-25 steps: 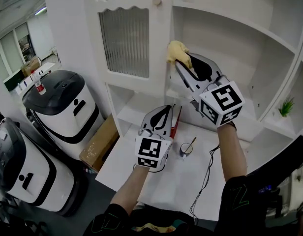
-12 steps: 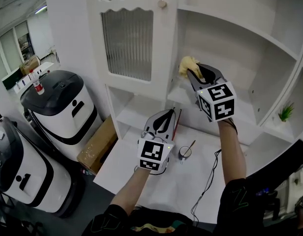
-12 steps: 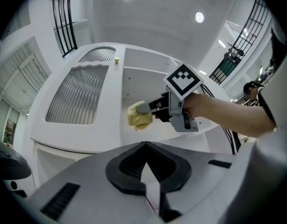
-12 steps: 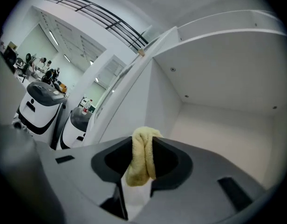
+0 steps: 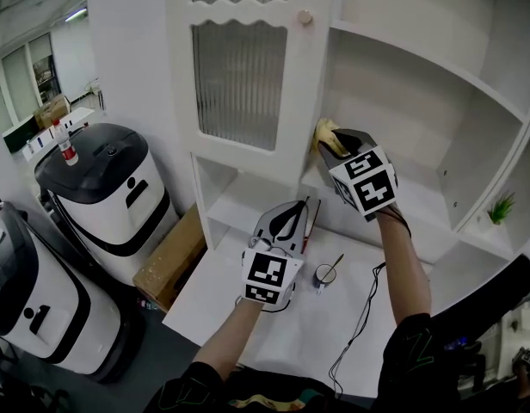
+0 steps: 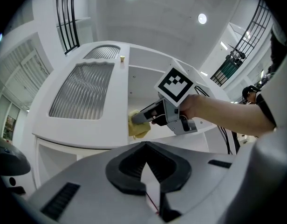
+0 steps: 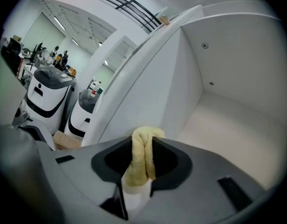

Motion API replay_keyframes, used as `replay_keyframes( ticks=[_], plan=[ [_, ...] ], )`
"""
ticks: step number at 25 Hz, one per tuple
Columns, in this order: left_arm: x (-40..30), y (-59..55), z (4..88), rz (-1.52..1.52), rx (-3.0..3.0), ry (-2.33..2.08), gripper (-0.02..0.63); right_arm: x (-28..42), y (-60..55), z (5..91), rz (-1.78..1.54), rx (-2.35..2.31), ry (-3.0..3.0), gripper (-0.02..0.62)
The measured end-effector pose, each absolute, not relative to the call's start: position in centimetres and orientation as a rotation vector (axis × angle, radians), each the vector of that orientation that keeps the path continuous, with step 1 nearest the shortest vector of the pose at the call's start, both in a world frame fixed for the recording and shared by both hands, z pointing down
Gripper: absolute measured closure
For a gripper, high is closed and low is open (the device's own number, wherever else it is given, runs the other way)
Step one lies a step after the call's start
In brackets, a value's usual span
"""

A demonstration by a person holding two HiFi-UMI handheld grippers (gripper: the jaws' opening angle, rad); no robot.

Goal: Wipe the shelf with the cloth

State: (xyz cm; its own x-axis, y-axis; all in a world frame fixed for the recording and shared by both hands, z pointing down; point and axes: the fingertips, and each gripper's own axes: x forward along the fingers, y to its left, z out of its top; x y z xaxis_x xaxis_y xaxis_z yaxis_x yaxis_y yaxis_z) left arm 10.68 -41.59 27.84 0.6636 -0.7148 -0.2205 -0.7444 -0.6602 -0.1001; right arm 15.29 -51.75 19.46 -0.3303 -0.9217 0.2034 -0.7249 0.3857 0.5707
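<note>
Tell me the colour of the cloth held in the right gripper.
Pale yellow. The cloth shows best in the right gripper view, folded and pinched between the jaws.

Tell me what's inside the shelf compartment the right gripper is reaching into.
Only the yellow cloth, pinched in the right gripper, by the compartment's left wall. The rest of the shelf looks bare; the spot under the cloth is covered.

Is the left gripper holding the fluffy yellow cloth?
No, the fluffy yellow cloth is pinched between the jaws of the right gripper, while the left gripper has its jaws shut on nothing.
</note>
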Motion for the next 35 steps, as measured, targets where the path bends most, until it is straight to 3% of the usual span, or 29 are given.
replay_keyframes(
  ticks=[35],
  plan=[
    [8.4,-42.4,32.3,0.318,-2.943,0.961,0.614,10.4,-42.3,21.4,-0.572,1.327,-2.2,0.477]
  ],
)
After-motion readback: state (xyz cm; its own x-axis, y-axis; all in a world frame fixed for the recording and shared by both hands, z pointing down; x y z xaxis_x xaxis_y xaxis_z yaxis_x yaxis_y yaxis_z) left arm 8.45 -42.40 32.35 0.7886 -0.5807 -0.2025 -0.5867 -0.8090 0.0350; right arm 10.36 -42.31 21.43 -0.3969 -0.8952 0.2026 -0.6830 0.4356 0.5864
